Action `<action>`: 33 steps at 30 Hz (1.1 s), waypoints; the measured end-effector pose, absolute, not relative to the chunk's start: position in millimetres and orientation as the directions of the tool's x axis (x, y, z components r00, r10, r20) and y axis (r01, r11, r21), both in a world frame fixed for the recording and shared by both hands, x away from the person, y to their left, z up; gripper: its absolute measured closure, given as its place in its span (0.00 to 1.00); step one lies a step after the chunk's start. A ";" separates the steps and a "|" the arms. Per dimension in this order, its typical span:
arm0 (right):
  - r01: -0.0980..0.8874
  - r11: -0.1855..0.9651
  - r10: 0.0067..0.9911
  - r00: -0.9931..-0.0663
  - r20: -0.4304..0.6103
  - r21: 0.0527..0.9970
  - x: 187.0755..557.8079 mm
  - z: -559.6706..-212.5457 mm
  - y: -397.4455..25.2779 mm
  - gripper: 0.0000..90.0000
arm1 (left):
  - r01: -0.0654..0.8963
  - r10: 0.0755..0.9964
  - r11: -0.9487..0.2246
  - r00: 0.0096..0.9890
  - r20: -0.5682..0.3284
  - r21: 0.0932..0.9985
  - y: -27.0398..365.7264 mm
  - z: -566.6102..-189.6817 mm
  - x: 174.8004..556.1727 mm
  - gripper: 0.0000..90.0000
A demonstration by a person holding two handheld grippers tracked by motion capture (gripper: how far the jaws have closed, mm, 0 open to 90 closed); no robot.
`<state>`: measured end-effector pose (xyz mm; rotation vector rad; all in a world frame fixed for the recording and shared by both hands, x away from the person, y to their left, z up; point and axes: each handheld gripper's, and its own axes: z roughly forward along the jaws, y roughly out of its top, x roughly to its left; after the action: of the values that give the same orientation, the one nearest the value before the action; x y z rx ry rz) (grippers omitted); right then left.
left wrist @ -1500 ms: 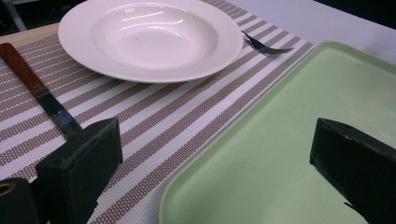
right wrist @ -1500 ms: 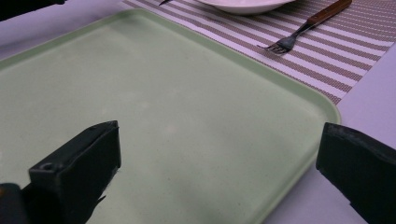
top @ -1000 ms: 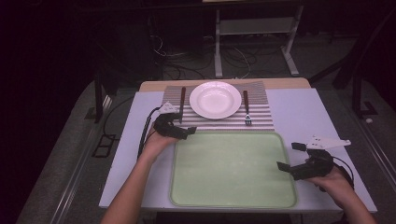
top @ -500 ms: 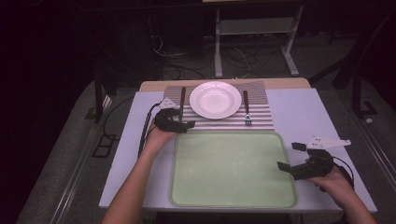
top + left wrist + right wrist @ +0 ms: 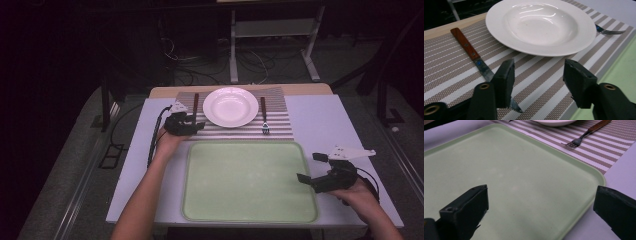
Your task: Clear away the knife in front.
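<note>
Before you lies a white rectangular table (image 5: 320, 120), and on its near half a large pale green plastic tray (image 5: 250, 181) with rounded corners. Beyond the tray sits a brown-and-white striped woven placemat (image 5: 235, 131), carrying a round white ceramic deep plate (image 5: 230, 106) at its middle, a wooden-handled knife (image 5: 471, 53) to the plate's left and a wooden-handled metal fork (image 5: 263, 116) to its right. Your left gripper (image 5: 537, 80) hovers over the placemat's near left part, jaws spread apart and empty, one beside the knife blade. Your right gripper (image 5: 312, 169) rests at the tray's right edge, jaws wide apart, straddling the rim.
</note>
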<state>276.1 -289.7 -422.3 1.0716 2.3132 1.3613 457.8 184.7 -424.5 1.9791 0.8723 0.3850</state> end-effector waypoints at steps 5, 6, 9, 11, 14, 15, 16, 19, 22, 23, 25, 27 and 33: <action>0.468 0.293 0.701 -0.698 0.146 0.834 276.4 -422.8 -290.0 0.00 | 0.432 0.715 -0.348 0.696 -0.063 0.832 185.9 -427.2 463.8 0.57; 0.468 0.293 0.701 -0.698 0.145 0.834 276.4 -422.8 -290.2 0.00 | 0.435 0.716 -0.348 0.695 -0.064 0.831 186.1 -427.5 465.0 0.59; 0.468 0.290 0.701 -0.698 0.148 0.835 276.3 -422.8 -290.8 0.00 | 0.432 0.722 -0.364 0.690 -0.043 0.825 185.8 -428.7 469.1 0.66; 0.469 0.292 0.701 -0.698 0.147 0.833 276.7 -423.2 -290.7 0.00 | 0.440 0.727 -0.368 0.686 -0.042 0.819 186.0 -429.7 472.7 0.73; 0.470 0.292 0.701 -0.698 0.148 0.833 276.7 -423.3 -290.7 0.00 | 0.453 0.736 -0.371 0.675 -0.040 0.810 185.7 -431.5 478.9 0.85; 0.470 0.291 0.701 -0.697 0.148 0.833 276.7 -423.5 -290.9 0.00 | 0.457 0.740 -0.372 0.672 -0.039 0.808 185.8 -431.7 481.2 0.88; 0.471 0.291 0.701 -0.697 0.149 0.833 276.8 -423.7 -291.1 0.00 | 0.462 0.742 -0.370 0.669 -0.042 0.806 185.9 -431.8 483.3 0.92; 0.472 0.290 0.702 -0.696 0.150 0.832 277.1 -424.0 -291.9 0.00 | 0.477 0.752 -0.363 0.657 -0.051 0.801 186.1 -432.0 489.8 0.99; 0.472 0.287 0.703 -0.695 0.152 0.833 277.0 -423.7 -292.3 0.00 | 0.490 0.758 -0.370 0.650 -0.048 0.789 184.1 -432.4 496.1 0.99; 0.472 0.288 0.702 -0.696 0.152 0.833 276.9 -423.7 -292.3 0.00 | 0.489 0.760 -0.367 0.648 -0.048 0.791 183.2 -432.8 497.9 0.99; 0.472 0.289 0.702 -0.696 0.152 0.833 276.9 -423.8 -292.2 0.00 | 0.499 0.764 -0.368 0.643 -0.050 0.784 182.0 -433.2 501.9 0.99; 0.472 0.288 0.702 -0.696 0.152 0.833 276.8 -423.7 -292.2 0.00 | 0.509 0.770 -0.364 0.635 -0.056 0.780 180.8 -433.8 506.0 0.99; 0.471 0.286 0.701 -0.697 0.153 0.834 277.0 -423.8 -292.6 0.00 | 0.538 0.787 -0.358 0.613 -0.063 0.764 177.5 -438.6 517.0 0.99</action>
<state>277.0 -292.6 -423.8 1.0787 2.3135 1.3695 517.0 177.5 -438.6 2.0529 1.0408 0.4053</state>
